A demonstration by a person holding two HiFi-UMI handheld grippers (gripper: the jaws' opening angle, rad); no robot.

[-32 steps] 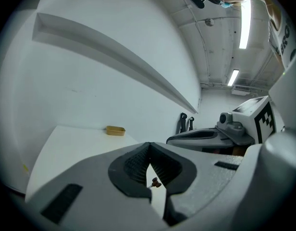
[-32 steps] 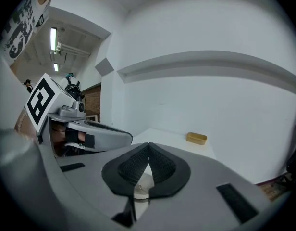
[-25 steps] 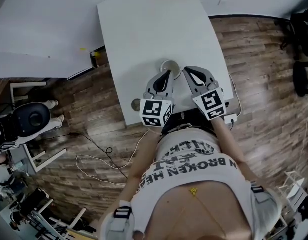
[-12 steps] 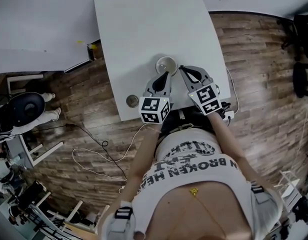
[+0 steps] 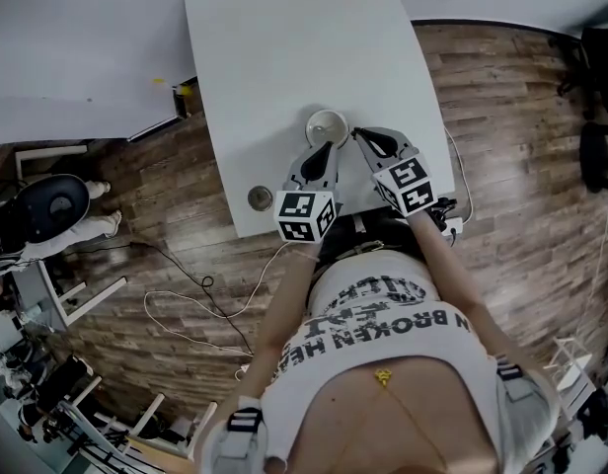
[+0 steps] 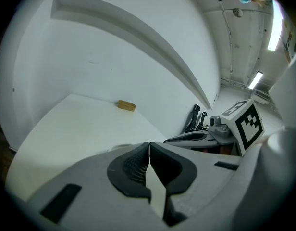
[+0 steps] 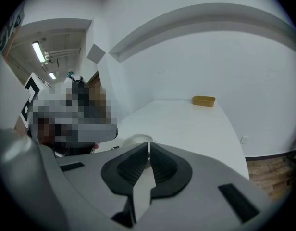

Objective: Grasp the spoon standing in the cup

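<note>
A small round dark disc (image 5: 261, 198) lies on the white tabletop (image 5: 284, 57), left of the cup (image 5: 327, 126) and nearer the person, close to the tabletop's near edge. The left gripper (image 5: 329, 147) points at the cup from the near side, with its tip just short of the rim. Its fingers (image 6: 131, 166) are pressed together with nothing between them. The cup, pale and round, stands a little in from the near edge, just beyond the two gripper tips. The spoon in it is too small to make out in the head view, and neither gripper view shows it clearly. The right gripper (image 5: 355, 134) sits just right of the cup, tip close beside the rim; whether it touches I cannot tell. Its fingers (image 7: 163, 167) are likewise closed tight on nothing. Far beyond the cup, at the tabletop's far edge, lies a small tan block (image 6: 126, 105)
</note>
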